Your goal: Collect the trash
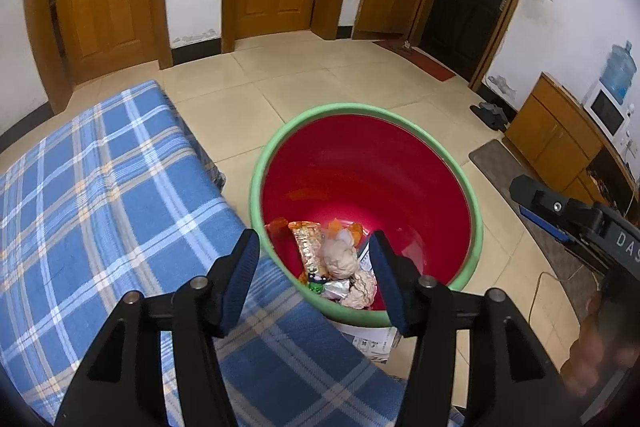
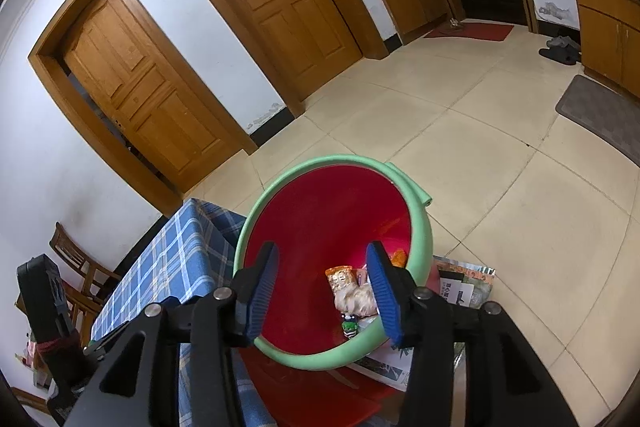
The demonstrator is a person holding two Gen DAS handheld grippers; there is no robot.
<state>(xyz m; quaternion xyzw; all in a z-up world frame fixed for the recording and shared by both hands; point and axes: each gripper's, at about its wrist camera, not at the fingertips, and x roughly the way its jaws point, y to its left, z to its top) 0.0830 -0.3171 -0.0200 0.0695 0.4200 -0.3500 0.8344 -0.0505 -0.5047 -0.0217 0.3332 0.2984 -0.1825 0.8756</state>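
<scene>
A red bin with a green rim (image 1: 474, 211) (image 2: 424, 227) stands on the floor beside the table. At its bottom lies trash: crumpled pale tissue (image 1: 340, 259) (image 2: 356, 301), an orange snack wrapper (image 1: 306, 243) (image 2: 340, 277) and a small green-and-black packet (image 2: 350, 329). My left gripper (image 1: 316, 251) hangs above the bin's near rim, open, with nothing between its blue pads. My right gripper (image 2: 322, 263) also hovers over the bin's mouth, open and empty. The right gripper's black body (image 1: 576, 219) shows at the right edge of the left wrist view.
A table under a blue plaid cloth (image 1: 100, 195) (image 2: 172, 267) borders the bin on the left. Printed papers (image 2: 464, 287) lie on the floor under and beside the bin. Wooden doors, a low cabinet (image 1: 552, 135), a grey mat (image 2: 600, 115) and a chair (image 2: 76, 267) stand around.
</scene>
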